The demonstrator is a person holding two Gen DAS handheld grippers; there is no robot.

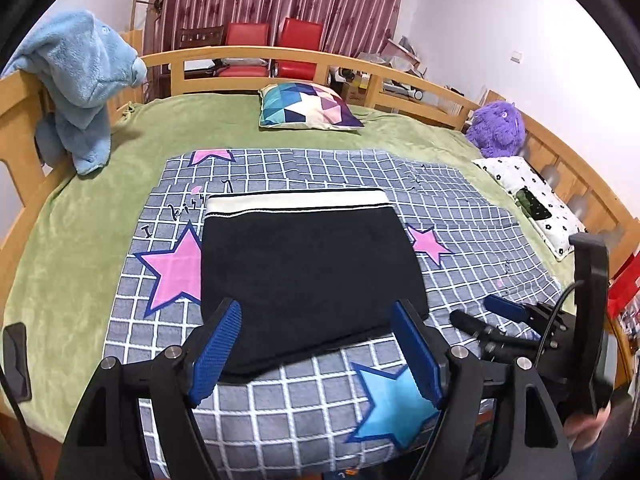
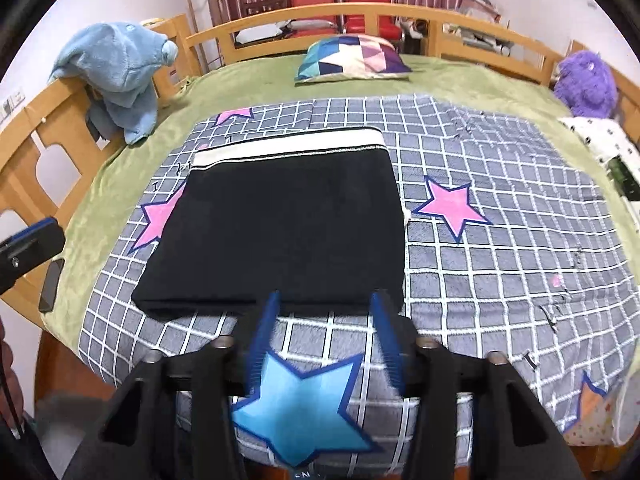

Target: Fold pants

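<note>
The black pants (image 1: 308, 272) lie folded into a flat rectangle on the grey checked blanket (image 1: 460, 216), white waistband at the far edge. They also show in the right wrist view (image 2: 280, 232). My left gripper (image 1: 316, 312) is open and empty, held just above the near edge of the pants. My right gripper (image 2: 326, 300) is open and empty, hovering at the near edge of the pants. The right gripper also shows in the left wrist view (image 1: 492, 316), to the right of the pants. The left gripper's tip shows at the left edge of the right wrist view (image 2: 32, 240).
The blanket covers a green bedspread (image 1: 80, 220) on a wooden-railed bed (image 1: 240, 52). A colourful pillow (image 1: 308, 106) lies at the far end. A blue plush (image 1: 84, 80) hangs on the left rail, a purple plush (image 1: 496, 128) sits at the right. A phone (image 1: 16, 360) lies at the left.
</note>
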